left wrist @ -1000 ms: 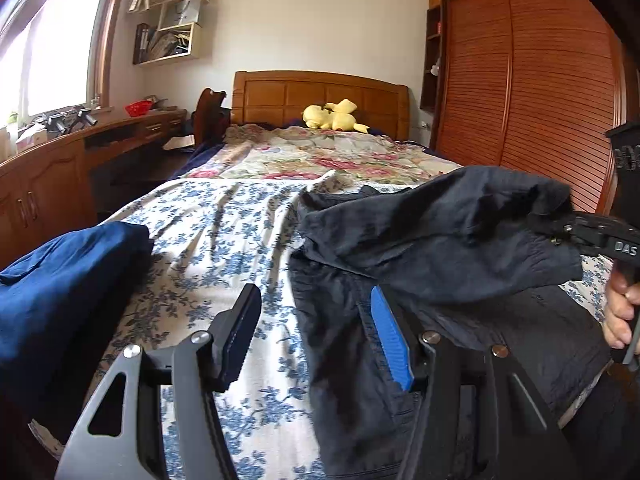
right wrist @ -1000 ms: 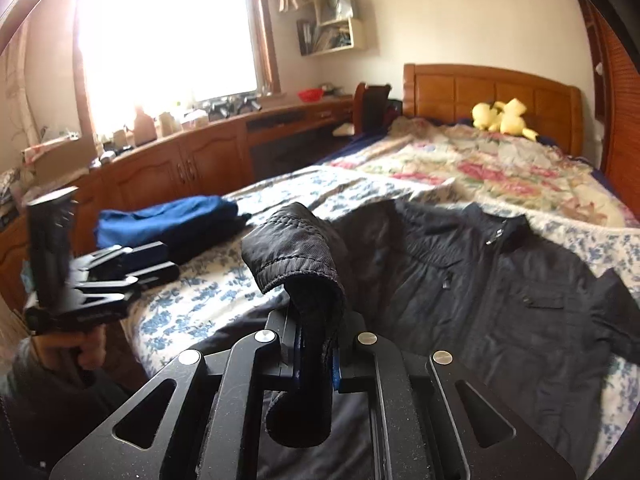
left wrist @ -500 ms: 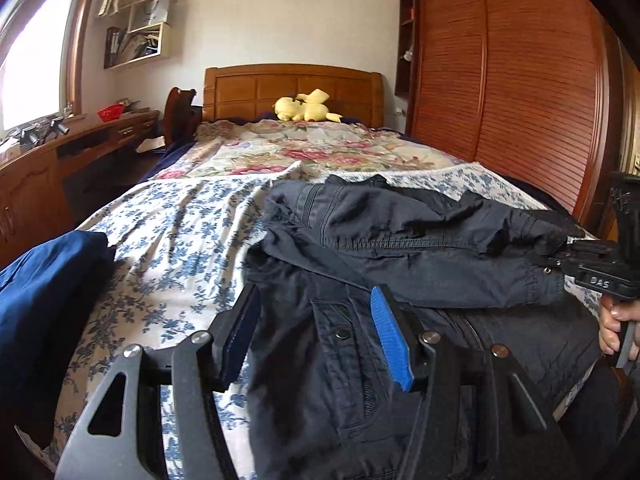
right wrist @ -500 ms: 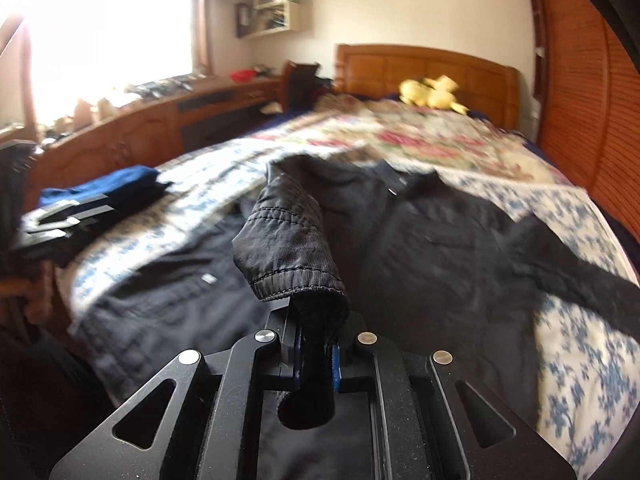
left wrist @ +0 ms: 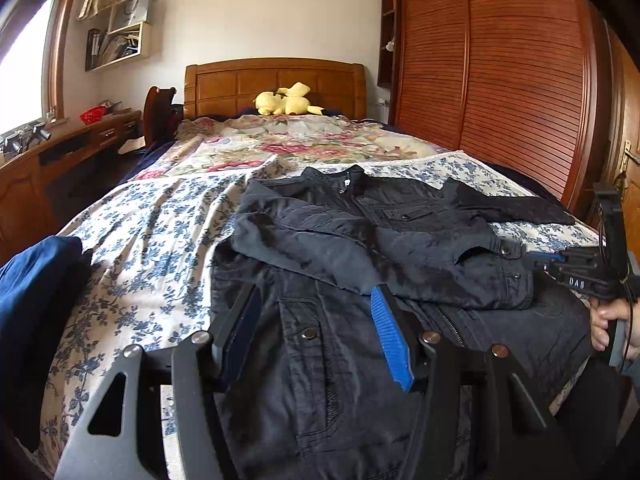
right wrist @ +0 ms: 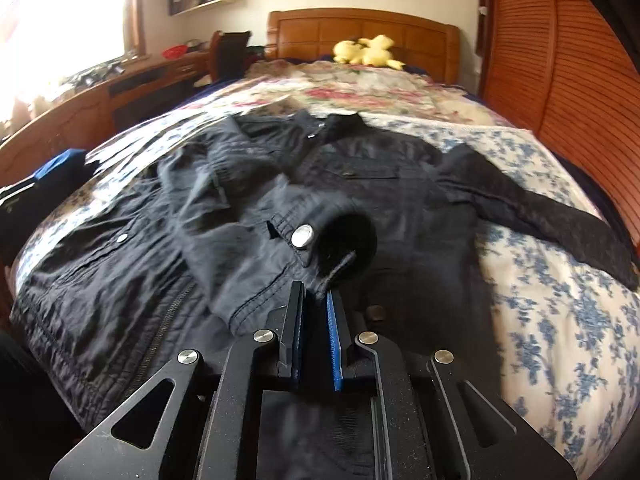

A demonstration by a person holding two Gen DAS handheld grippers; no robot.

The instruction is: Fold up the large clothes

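R claw (right wrist: 316, 300) looks barely parted, sleeve cuff (right wrist: 332, 240) just at its tips; L claw (left wrist: 316, 320) gapes w/ nothing, above the jacket (left wrist: 360, 248) on the bed (left wrist: 152, 240). Flatten sleeve across chest b4 next fold.

Blown-out daylight from the window (right wrist: 60, 8) at left, motion-blurred right wrist view, heavy fisheye bending at edges.
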